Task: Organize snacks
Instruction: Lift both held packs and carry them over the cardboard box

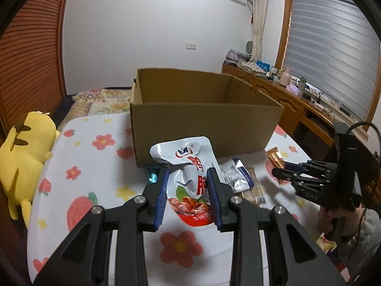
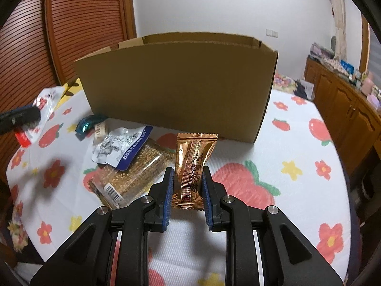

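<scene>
Two grippers, each clamped on one snack, both in front of the open cardboard box on the flowered bed cover.

Left wrist view: left gripper pinches a white pouch w/ red print at mid-body, held clear of the cover. Pouch is light, soft, glossy film; likely slippery, so grip the flat middle, not the crimped edge.

Right wrist view: right gripper is closed on a copper-gold wrapper, upright, near the box wall. Thin, crinkly; contents may crush. More packets lie loose to its left.
</scene>
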Motion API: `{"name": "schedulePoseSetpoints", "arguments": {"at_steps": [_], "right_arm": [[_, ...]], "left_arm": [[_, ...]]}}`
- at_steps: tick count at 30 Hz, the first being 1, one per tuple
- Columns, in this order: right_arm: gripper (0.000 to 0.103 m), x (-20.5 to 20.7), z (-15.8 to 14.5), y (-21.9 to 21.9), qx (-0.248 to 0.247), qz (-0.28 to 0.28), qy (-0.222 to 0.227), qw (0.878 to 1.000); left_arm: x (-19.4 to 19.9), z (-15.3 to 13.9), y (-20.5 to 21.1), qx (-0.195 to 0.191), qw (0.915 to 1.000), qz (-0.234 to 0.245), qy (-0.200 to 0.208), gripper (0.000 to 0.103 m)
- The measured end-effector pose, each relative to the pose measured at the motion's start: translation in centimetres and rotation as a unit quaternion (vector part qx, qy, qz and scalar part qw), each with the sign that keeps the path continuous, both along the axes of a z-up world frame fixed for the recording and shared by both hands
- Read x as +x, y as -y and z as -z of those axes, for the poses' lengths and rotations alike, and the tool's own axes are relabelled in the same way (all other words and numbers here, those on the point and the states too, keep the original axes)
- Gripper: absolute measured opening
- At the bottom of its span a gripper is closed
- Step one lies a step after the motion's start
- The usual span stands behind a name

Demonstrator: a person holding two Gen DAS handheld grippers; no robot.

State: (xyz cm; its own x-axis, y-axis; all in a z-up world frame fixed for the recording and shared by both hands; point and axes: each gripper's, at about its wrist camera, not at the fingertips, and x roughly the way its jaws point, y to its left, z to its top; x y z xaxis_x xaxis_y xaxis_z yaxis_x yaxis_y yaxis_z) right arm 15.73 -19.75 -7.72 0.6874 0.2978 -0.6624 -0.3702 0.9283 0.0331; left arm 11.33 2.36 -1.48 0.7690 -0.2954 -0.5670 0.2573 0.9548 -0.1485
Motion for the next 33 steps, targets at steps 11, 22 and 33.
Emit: {"name": "schedulePoseSetpoints", "arguments": {"at_steps": [11,22,33], "right_arm": [[0.02,-1.3,-6.6,0.3,0.015,-0.008,0.071,0.997],[0.021,0.7,-10.5,-1.0,-0.003,-0.018,0.113,0.993],[0.021,3.3,-11.6,-2.5,-0.017,-0.022,0.119,0.993]], "left_arm": [[1.1,-2.8,-1.1,-0.003,0.9993,-0.014,0.036,0.03],[5.0,-5.8,-0.5,0.0,0.9973,-0.011,0.072,0.03],[8.6,-6.1,0.0,-0.001,0.9972,-0.019,0.072,0.03]]}}
